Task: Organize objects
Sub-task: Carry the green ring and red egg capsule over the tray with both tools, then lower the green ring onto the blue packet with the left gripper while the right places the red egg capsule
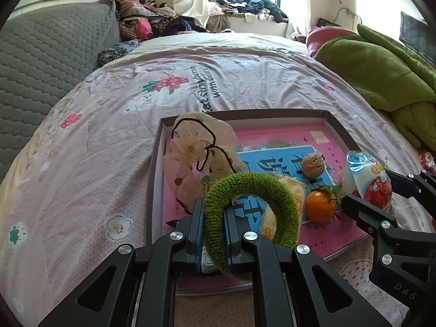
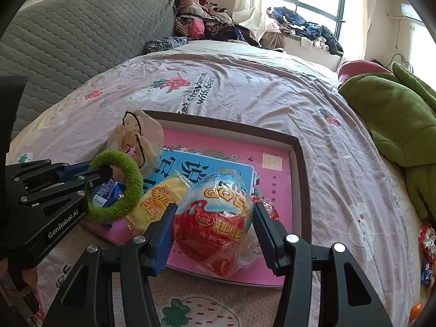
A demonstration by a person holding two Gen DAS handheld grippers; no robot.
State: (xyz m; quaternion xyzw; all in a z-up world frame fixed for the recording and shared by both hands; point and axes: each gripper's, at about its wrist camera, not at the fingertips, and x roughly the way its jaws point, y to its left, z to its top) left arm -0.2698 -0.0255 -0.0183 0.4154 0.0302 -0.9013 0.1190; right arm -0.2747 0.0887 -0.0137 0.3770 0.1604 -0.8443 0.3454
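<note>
Shallow box (image 1: 338, 125) on the bed already holds a mandarin (image 1: 321, 206) and walnut (image 1: 314, 164); left tongs (image 1: 214, 226) clamp a green ring (image 1: 253, 190), right tongs (image 2: 214, 227) grip a wrapped toy egg (image 2: 215, 218), neither yet placed.

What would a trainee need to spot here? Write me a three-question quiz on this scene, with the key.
1. True or false: the left gripper is shut on the green fuzzy ring.
2. What does the right gripper hold? A) the walnut B) the egg-shaped snack pack C) the tangerine
3. Fill in: the walnut and the tangerine lie inside the shallow ____ on the bed.

Key:
1. True; its jaws pinch the ring's band.
2. B, the egg-shaped snack pack.
3. Box; its rim frames the pink book under them.
</note>
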